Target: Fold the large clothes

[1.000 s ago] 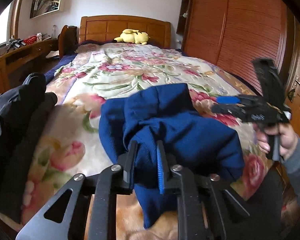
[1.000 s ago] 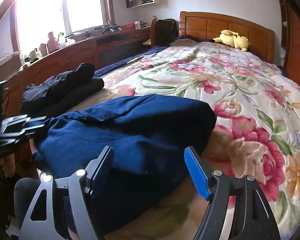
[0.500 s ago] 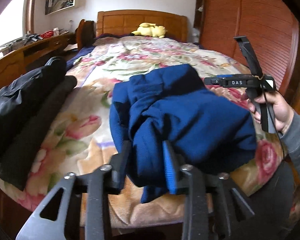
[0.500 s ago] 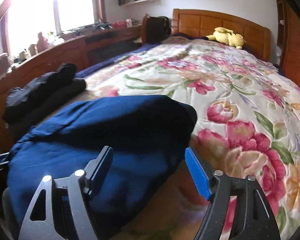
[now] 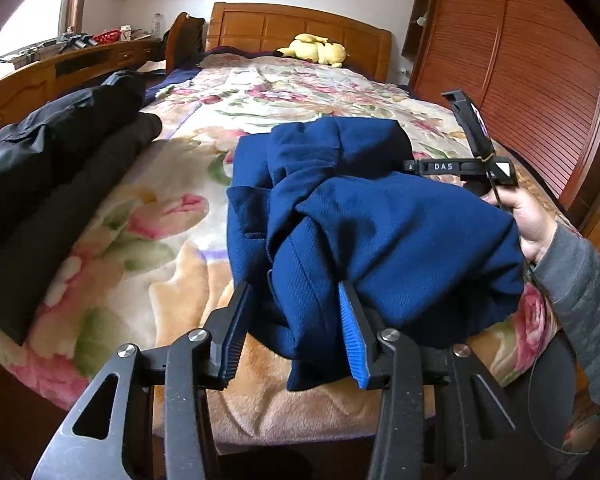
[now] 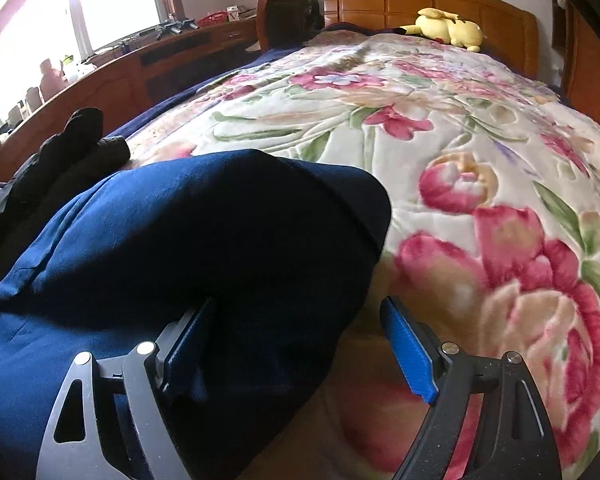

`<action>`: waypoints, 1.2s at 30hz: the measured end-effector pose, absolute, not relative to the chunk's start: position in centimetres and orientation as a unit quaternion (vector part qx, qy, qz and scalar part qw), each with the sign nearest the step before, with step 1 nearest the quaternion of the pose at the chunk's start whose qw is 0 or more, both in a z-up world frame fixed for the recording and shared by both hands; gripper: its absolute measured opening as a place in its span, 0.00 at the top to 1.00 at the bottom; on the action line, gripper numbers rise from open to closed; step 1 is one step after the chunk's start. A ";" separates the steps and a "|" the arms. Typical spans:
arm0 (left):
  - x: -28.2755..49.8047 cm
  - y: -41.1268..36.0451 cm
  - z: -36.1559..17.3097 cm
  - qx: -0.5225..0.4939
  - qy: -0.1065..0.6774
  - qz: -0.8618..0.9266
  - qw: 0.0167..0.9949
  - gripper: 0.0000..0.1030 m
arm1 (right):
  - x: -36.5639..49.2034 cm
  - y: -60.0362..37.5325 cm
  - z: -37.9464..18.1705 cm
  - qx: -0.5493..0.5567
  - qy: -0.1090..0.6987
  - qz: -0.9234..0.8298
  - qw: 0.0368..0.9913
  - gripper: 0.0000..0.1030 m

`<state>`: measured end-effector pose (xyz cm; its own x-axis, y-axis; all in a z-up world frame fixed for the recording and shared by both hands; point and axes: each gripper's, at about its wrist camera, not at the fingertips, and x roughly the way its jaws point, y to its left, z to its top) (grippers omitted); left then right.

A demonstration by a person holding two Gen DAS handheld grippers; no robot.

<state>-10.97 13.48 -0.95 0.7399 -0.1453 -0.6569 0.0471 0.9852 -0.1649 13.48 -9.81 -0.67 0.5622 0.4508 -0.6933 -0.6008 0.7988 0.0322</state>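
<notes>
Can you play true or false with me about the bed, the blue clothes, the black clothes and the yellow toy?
1. The blue garment lies at the near end of the flowery blanket. True.
2. The yellow plush toy sits on the blue garment. False: it lies far off by the wooden headboard.
3. The black clothes are on the bed beside the blue garment. True.
4. The left gripper is squeezed shut on nothing. False: its jaws are opening, with blue cloth between them.
5. The headboard is white metal. False: it is brown wood.
</notes>
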 end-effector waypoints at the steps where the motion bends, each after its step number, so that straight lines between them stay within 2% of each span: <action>1: -11.2 13.4 -0.6 -0.064 0.355 -0.042 0.932 0.52 | 13.3 -9.7 -0.7 -0.110 0.357 0.300 0.878 0.17; 3: -11.4 13.3 -0.3 -0.051 0.349 -0.019 0.936 0.41 | 13.0 -9.4 -0.7 -0.115 0.354 0.302 0.878 0.17; 4: -11.5 13.2 -0.3 -0.045 0.346 -0.012 0.937 0.38 | 13.1 -9.8 -0.9 -0.115 0.353 0.302 0.878 0.17; 15: -10.6 14.7 -3.0 -0.117 0.366 -0.054 0.922 0.38 | 14.5 -10.2 -1.5 -0.084 0.377 0.329 0.862 0.19; 19: -10.7 14.5 -3.5 -0.129 0.367 -0.065 0.919 0.38 | 14.8 -9.6 -1.9 -0.079 0.386 0.353 0.848 0.34; 20: -10.8 14.6 -3.6 -0.135 0.367 -0.070 0.918 0.38 | 14.8 -9.4 -1.9 -0.082 0.386 0.356 0.847 0.39; 21: -10.9 14.7 -3.8 -0.144 0.368 -0.078 0.915 0.39 | 14.7 -9.3 -1.9 -0.085 0.386 0.362 0.844 0.49; 22: -10.9 14.8 -4.0 -0.155 0.368 -0.091 0.912 0.46 | 14.7 -9.2 -1.9 -0.086 0.384 0.367 0.843 0.55; 23: -10.9 14.8 -4.0 -0.165 0.367 -0.104 0.909 0.51 | 14.6 -9.1 -1.8 -0.089 0.381 0.369 0.843 0.68; 24: -10.8 14.9 -4.0 -0.178 0.367 -0.120 0.905 0.63 | 14.5 -9.1 -1.7 -0.094 0.376 0.368 0.845 0.77; 26: -10.7 14.8 -4.0 -0.188 0.368 -0.140 0.900 0.71 | 13.9 -9.4 -0.9 -0.100 0.350 0.369 0.855 0.90; 30: -11.5 14.2 -2.9 -0.169 0.346 -0.138 0.912 0.84 | 12.2 -9.9 2.0 -0.098 0.288 0.359 0.882 0.93; 36: -12.9 14.9 0.0 -0.157 0.298 -0.147 0.930 0.87 | 8.9 -9.5 8.1 -0.114 0.201 0.345 0.910 0.94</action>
